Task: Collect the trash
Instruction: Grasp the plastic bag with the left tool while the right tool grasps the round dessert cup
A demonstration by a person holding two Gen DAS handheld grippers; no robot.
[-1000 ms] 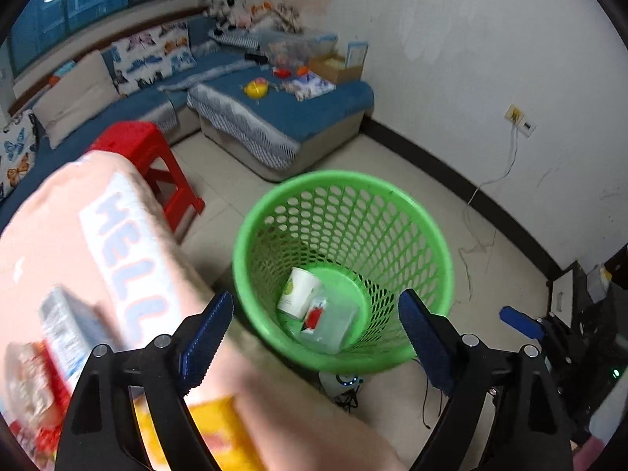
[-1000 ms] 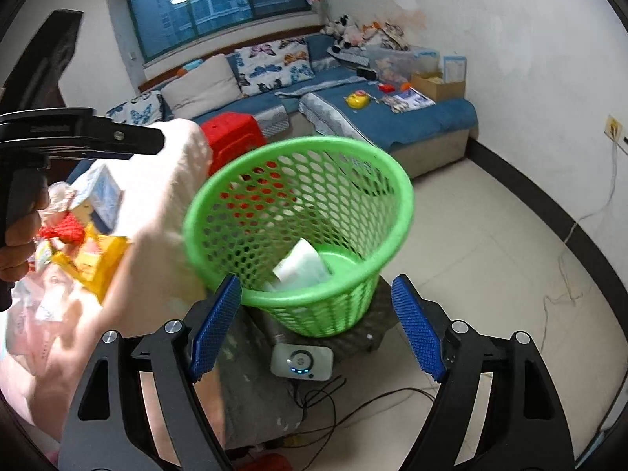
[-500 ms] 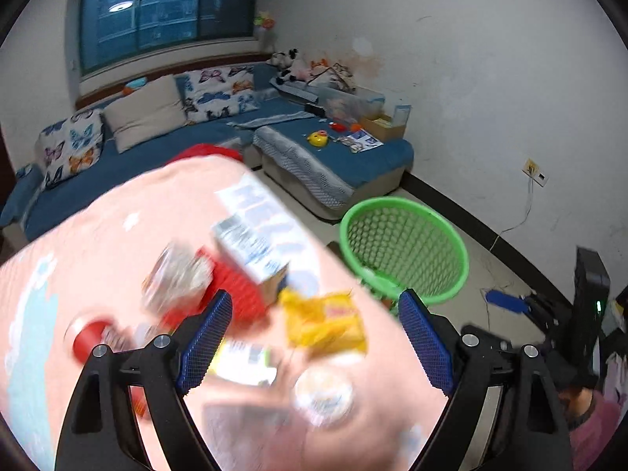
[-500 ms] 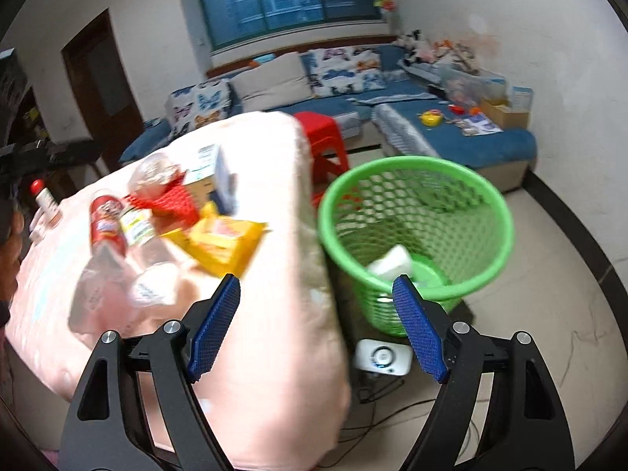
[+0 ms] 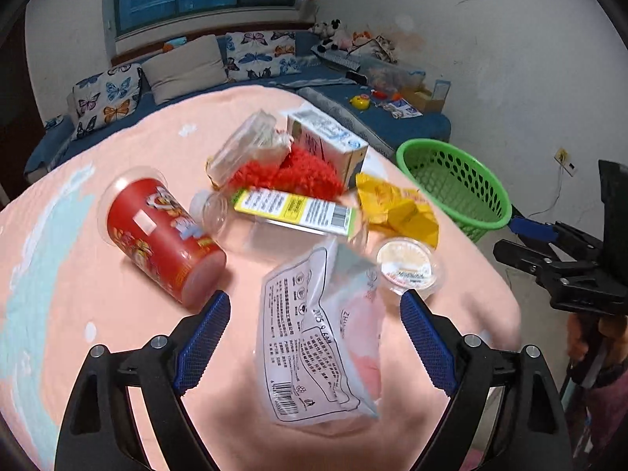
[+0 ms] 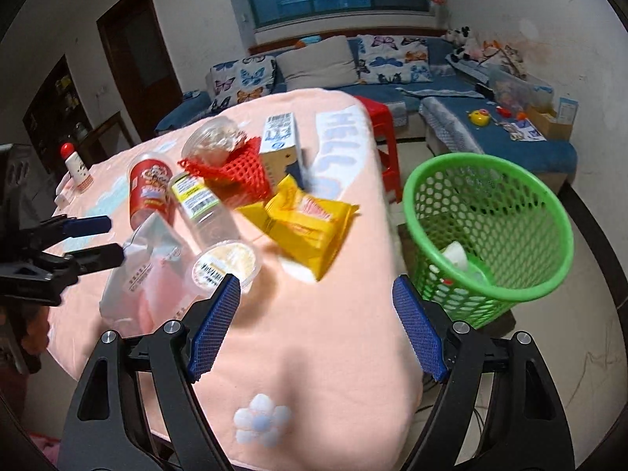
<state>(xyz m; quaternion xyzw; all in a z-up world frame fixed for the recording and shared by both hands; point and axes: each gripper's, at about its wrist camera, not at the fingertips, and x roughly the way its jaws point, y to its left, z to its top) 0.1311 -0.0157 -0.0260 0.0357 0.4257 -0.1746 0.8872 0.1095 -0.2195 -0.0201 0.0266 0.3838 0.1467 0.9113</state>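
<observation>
Trash lies on a pink-clothed table (image 5: pixel 117 314): a white plastic pouch (image 5: pixel 318 337), a red can (image 5: pixel 161 235) on its side, a clear bottle (image 5: pixel 282 212), a sealed round cup (image 5: pixel 408 267), a yellow wrapper (image 5: pixel 396 208), red netting (image 5: pixel 286 172) and a milk carton (image 5: pixel 329 145). My left gripper (image 5: pixel 314 341) is open, its jaws either side of the pouch. My right gripper (image 6: pixel 314 325) is open and empty over the table's near edge, with the cup (image 6: pixel 227 263) and the wrapper (image 6: pixel 306 219) just ahead. The green basket (image 6: pixel 486 231) holds some trash.
The basket stands on the floor right of the table, also in the left wrist view (image 5: pixel 455 184). A red stool (image 6: pixel 380 125) is behind the table. A blue sofa (image 6: pixel 392 74) lines the far wall. A small white bottle (image 6: pixel 74 168) stands at the table's far left.
Both grippers have swung away from the basket and back over the table. The left one now hangs over the white pouch; the right faces the cup and yellow wrapper.
</observation>
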